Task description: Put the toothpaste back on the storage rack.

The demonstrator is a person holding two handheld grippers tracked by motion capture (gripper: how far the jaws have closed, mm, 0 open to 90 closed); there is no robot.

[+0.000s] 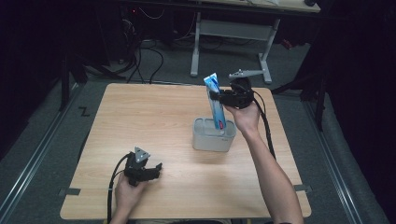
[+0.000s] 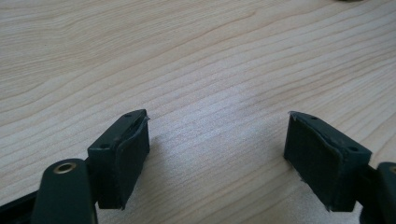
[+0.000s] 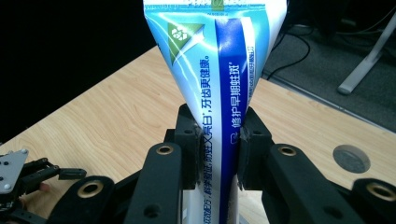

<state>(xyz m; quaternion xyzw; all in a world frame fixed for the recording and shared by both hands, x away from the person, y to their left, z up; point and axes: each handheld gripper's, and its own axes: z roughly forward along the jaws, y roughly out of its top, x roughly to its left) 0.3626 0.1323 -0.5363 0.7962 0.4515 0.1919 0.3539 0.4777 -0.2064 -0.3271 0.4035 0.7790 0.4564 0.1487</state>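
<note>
Pinching toothpaste tube [image 3: 219, 93], right tongs [image 3: 219, 154]; high view adds grey holder [image 1: 205, 140] beneath; left tongs [image 2: 217, 154] spread.

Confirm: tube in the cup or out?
In, at least partly. The tube stands near upright, its lower end dipping below the cup rim, with the right gripper shut on its middle.

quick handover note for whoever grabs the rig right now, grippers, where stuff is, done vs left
Right gripper: shut on the toothpaste tube, gripped at mid-body.
Left gripper: open, holding nothing, low over the table near its front edge.
Tube stands upright, its lower end inside the grey holder at the table's middle.
Done: tube grasped, end in the holder.
Left: probably settle the tube, then release.
</note>
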